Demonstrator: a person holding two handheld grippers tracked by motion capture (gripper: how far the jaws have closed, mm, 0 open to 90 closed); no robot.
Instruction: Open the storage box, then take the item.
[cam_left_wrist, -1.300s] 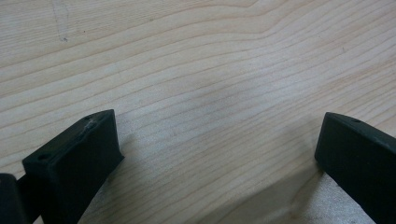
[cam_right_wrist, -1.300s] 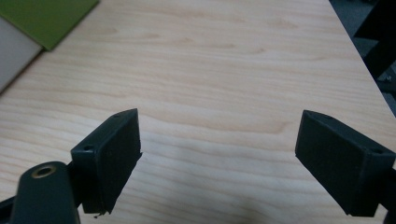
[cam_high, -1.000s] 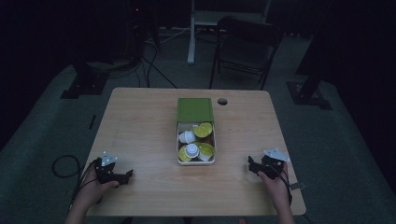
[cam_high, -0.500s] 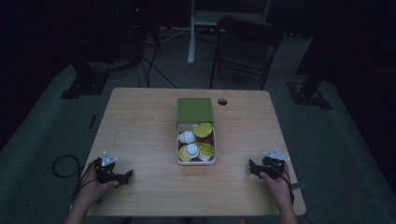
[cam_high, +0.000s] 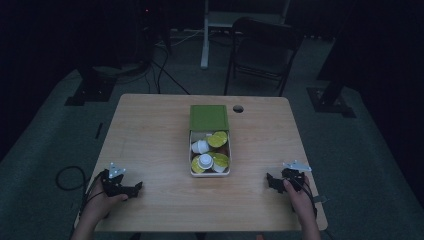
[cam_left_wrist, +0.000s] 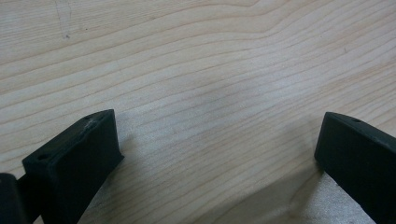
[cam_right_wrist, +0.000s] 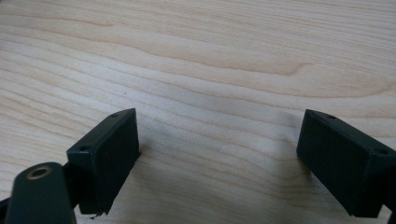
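A white tray (cam_high: 191, 150) lies at the middle of the wooden table (cam_high: 150, 135); its far half is covered by a green lid (cam_high: 208, 117), and its near half holds several small white cups with yellow-green lids (cam_high: 218, 140). My left gripper (cam_high: 136, 187) rests near the table's front left corner, open. My right gripper (cam_high: 270, 181) sits near the front right corner, also open. In the left gripper view, the jaws of the left gripper (cam_left_wrist: 217, 154) stand wide apart over bare wood. The right gripper (cam_right_wrist: 219, 154) likewise has only wood grain between its jaws.
A round cable hole (cam_high: 238, 108) is in the table beyond the tray. A dark folding chair (cam_high: 260, 50) stands behind the table, with stands and cables (cam_high: 165, 70) on the floor around it. A cable loop (cam_high: 67, 177) lies on the floor at the left.
The right gripper has drifted slightly toward the table's front edge. The left gripper and the tray have stayed put.
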